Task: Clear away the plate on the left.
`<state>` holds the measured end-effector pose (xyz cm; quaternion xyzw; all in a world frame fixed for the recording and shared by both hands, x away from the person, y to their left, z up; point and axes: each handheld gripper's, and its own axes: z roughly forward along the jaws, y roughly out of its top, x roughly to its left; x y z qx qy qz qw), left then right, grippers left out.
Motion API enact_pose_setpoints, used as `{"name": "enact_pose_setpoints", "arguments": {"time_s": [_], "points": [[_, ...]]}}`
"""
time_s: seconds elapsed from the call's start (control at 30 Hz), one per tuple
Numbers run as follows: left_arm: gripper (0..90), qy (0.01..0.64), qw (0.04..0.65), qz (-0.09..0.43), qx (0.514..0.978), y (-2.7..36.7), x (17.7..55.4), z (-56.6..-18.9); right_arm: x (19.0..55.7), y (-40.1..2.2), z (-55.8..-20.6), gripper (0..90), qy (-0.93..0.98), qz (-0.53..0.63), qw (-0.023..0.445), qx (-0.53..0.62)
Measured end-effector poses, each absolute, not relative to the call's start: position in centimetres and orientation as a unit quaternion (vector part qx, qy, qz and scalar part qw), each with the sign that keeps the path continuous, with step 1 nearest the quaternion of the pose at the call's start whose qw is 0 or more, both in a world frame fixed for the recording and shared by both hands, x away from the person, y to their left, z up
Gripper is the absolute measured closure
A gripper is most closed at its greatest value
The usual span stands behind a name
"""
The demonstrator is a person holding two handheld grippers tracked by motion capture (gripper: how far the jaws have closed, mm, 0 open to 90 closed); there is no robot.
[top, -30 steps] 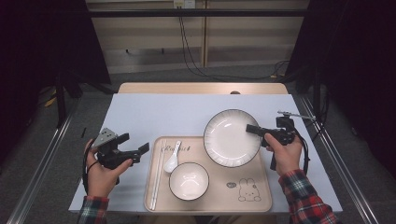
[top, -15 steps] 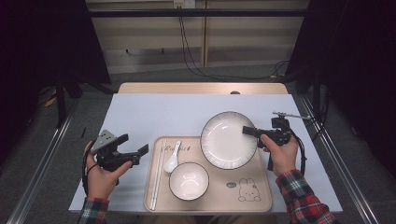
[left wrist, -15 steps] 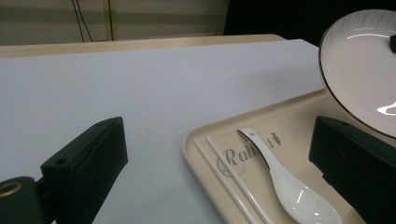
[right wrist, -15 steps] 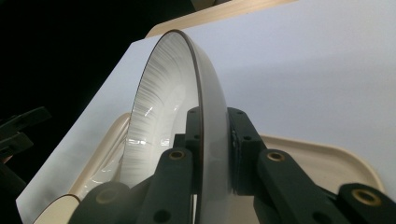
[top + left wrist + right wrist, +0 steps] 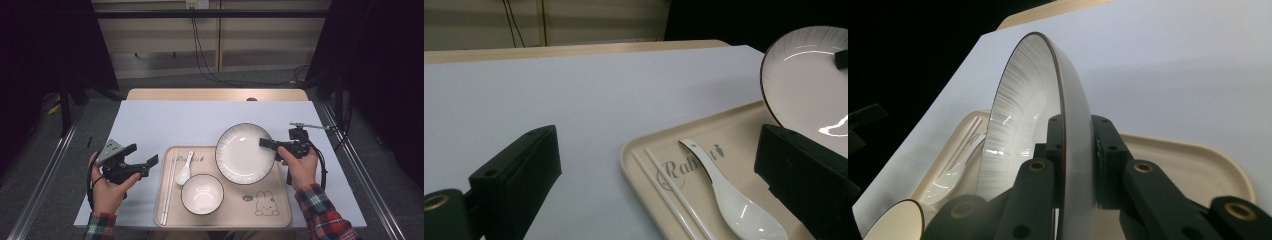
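Observation:
A white plate (image 5: 243,152) with a dark rim is lifted over the right part of the beige tray (image 5: 280,212). My right gripper (image 5: 267,143) is shut on its right rim; in the right gripper view the plate (image 5: 1033,110) stands edge-on between the jaws. On the tray lie a white bowl (image 5: 202,193), a white spoon (image 5: 183,169) and white chopsticks (image 5: 167,187). My left gripper (image 5: 145,161) is open just left of the tray, holding nothing. The left gripper view has the spoon (image 5: 729,200), chopsticks (image 5: 671,192) and plate (image 5: 809,80).
The tray sits at the front middle of a pale blue table top (image 5: 165,122). A wooden strip (image 5: 215,94) runs along the far edge. Bare table lies behind and to both sides of the tray. Metal rails (image 5: 42,170) flank the table.
The right gripper has carried the plate slightly left and toward the far side. The left gripper has stayed in place, open.

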<state>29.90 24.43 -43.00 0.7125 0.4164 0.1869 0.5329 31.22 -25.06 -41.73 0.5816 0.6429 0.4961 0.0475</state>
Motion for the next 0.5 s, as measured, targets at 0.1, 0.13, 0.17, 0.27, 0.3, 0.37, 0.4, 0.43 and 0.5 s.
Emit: {"name": "enact_pose_setpoints", "arguments": {"time_s": [0.1,0.13,0.17,0.27,0.3,0.37,0.4,0.43,0.5], "points": [[4.8,0.417,0.532,0.186,0.713,24.51,29.94,-43.1,31.18,-24.93,-41.82,80.5,0.645,0.493,0.05,0.582],[4.7,0.416,0.533,0.184,0.714,24.53,29.96,-43.14,31.19,-24.92,-41.87,80.6,0.646,0.493,0.051,0.581],[4.8,0.416,0.532,0.184,0.714,24.52,29.96,-43.17,31.17,-24.88,-41.89,80.5,0.645,0.494,0.049,0.581],[4.7,0.415,0.533,0.185,0.714,24.49,29.94,-43.17,31.12,-24.84,-41.93,80.5,0.645,0.494,0.051,0.58],[4.7,0.414,0.533,0.183,0.715,24.48,29.94,-43.16,31.11,-24.82,-41.97,80.5,0.646,0.494,0.052,0.58],[4.7,0.417,0.532,0.186,0.713,24.37,29.88,-43.15,31.08,-24.77,-42.02,80.6,0.647,0.492,0.05,0.58],[4.7,0.417,0.533,0.185,0.713,24.36,29.88,-43.14,31.07,-24.73,-42.05,80.6,0.646,0.491,0.051,0.582],[4.7,0.417,0.533,0.185,0.713,24.35,29.88,-43.15,31.08,-24.71,-42.1,80.5,0.647,0.491,0.052,0.581],[4.7,0.417,0.532,0.186,0.713,24.37,29.88,-43.16,31.09,-24.68,-42.19,80.5,0.648,0.49,0.052,0.581]]}}
